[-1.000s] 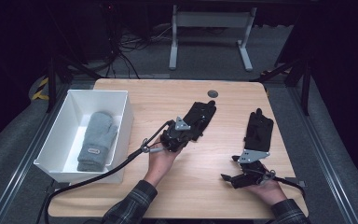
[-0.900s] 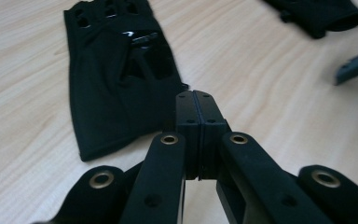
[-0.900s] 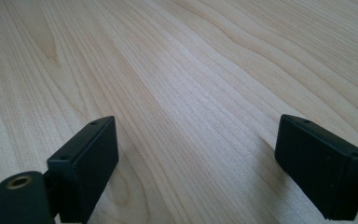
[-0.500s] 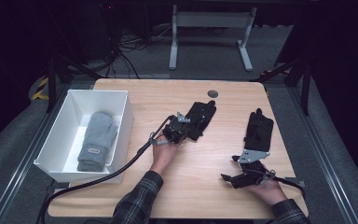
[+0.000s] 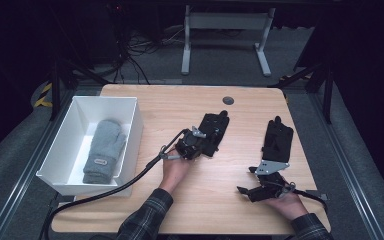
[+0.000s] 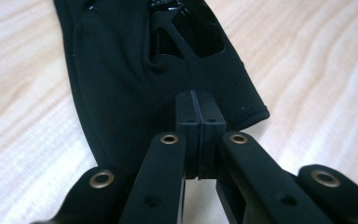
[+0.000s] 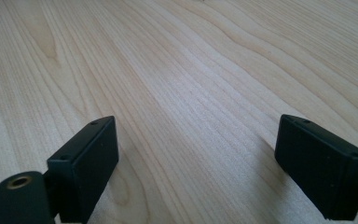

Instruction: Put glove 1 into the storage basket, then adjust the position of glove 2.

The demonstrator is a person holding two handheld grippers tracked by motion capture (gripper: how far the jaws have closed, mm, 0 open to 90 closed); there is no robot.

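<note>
High view: grey mitten [image 5: 103, 150] inside white bin [image 5: 135, 120]; left tongs [image 6: 200, 116] closed, empty; right tongs [image 7: 200, 168] wide apart.

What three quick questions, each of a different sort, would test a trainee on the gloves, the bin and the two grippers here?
1. True or false: the left gripper has its jaws closed together over the cuff of a black glove.
2. What lies in the white bin? A) a black glove B) a grey mitten C) a cable
3. Fill in: the right gripper has its jaws ____ above the bare table.

Key
1. True.
2. B: the grey mitten.
3. Open. The second black glove lies just beyond that gripper in the high view.
</note>
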